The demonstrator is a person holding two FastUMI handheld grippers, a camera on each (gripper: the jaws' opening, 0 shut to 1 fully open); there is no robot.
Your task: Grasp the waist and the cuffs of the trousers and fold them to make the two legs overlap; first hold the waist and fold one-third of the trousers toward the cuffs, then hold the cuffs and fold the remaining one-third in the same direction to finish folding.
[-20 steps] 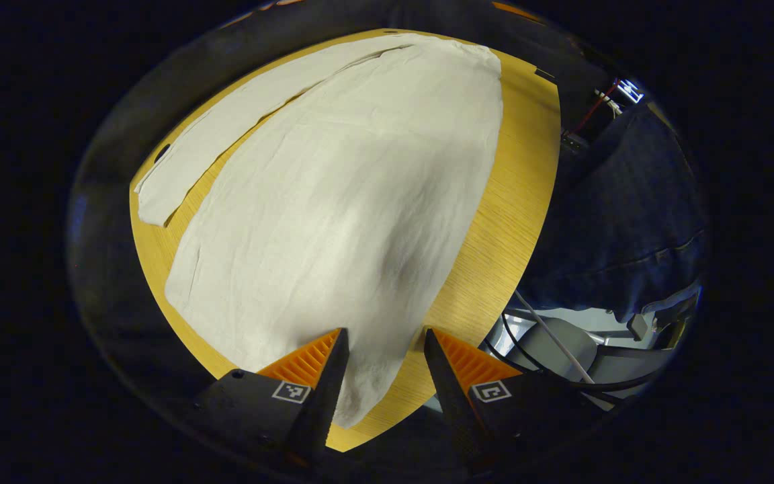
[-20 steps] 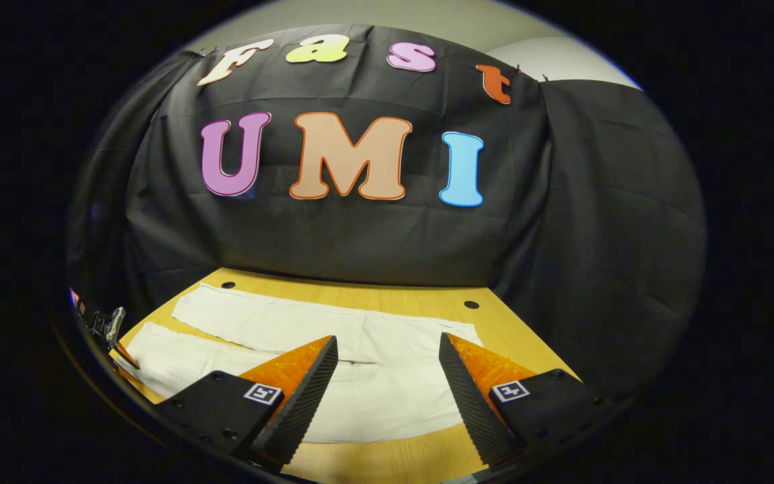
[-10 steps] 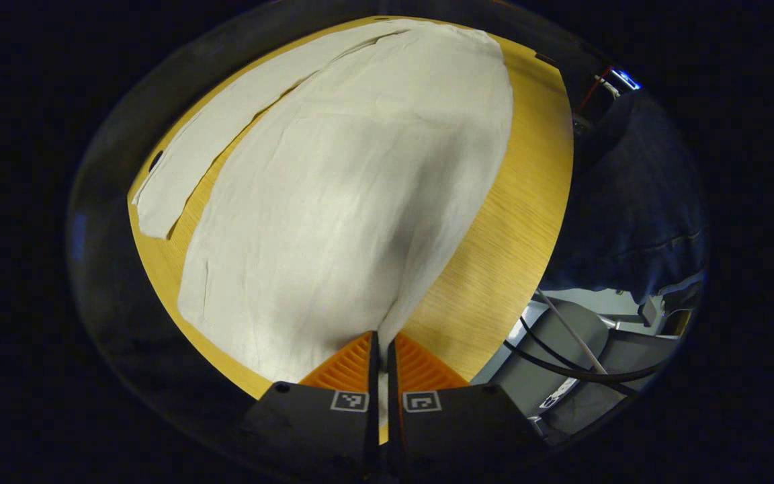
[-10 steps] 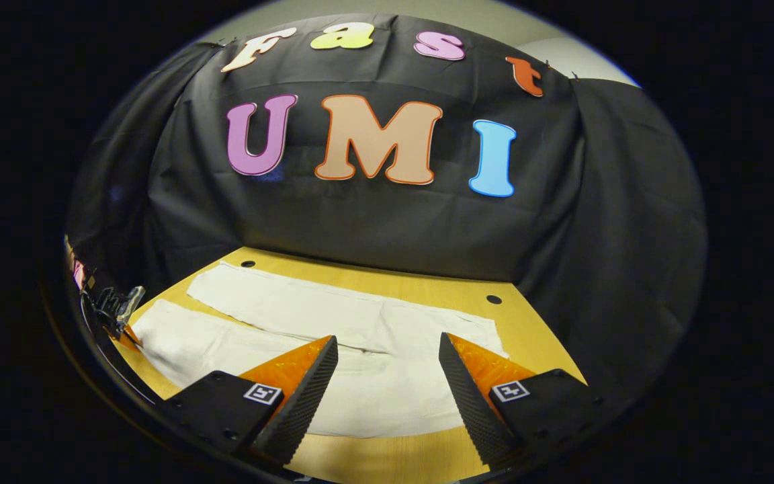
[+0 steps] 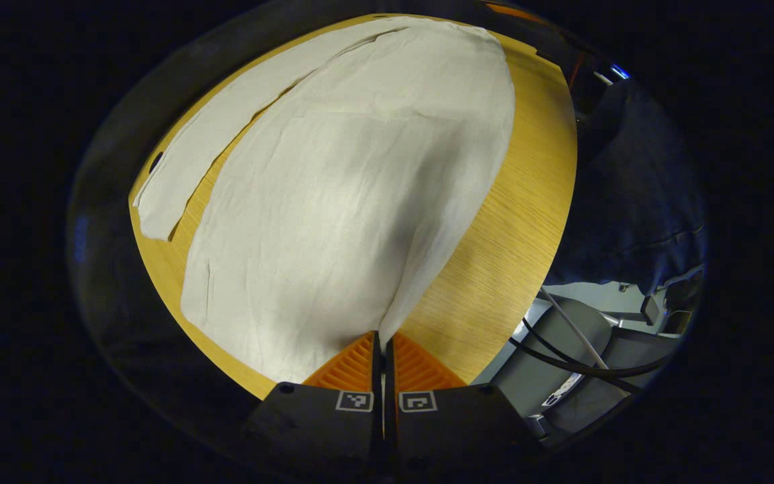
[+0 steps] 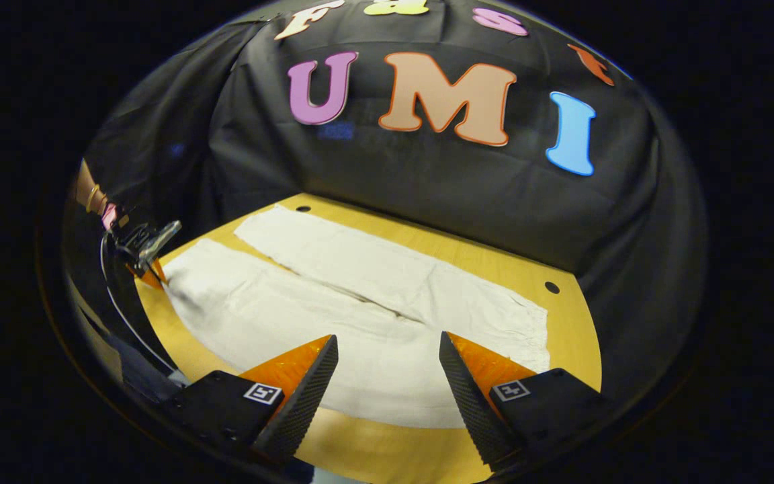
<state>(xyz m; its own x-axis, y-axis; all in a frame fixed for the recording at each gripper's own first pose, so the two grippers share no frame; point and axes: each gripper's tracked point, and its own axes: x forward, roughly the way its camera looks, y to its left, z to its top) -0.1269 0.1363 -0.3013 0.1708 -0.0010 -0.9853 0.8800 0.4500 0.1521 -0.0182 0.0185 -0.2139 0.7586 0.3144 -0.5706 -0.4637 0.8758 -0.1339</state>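
- My left gripper [image 5: 379,339] has its jaws pressed together on the near corner of the trousers [image 5: 333,202], at the cuff end of the nearer leg; the cloth rises in a small ridge from the table [image 5: 494,255] into the pinch.
- From the right gripper view I see that same left gripper [image 6: 152,259] at the far left, at the cuff corner of the nearer leg.
- The trousers [image 6: 360,316] lie flat and spread on the wooden table [image 6: 373,450], the two legs side by side with a narrow gap between them, not yet overlapped.
- My right gripper [image 6: 387,353] hangs above the waist end with its jaws wide apart, gripping nothing.
- In the left gripper view, dark blue clothing of a person [image 5: 635,202] stands past the table's right edge, with cables [image 5: 582,366] below it.
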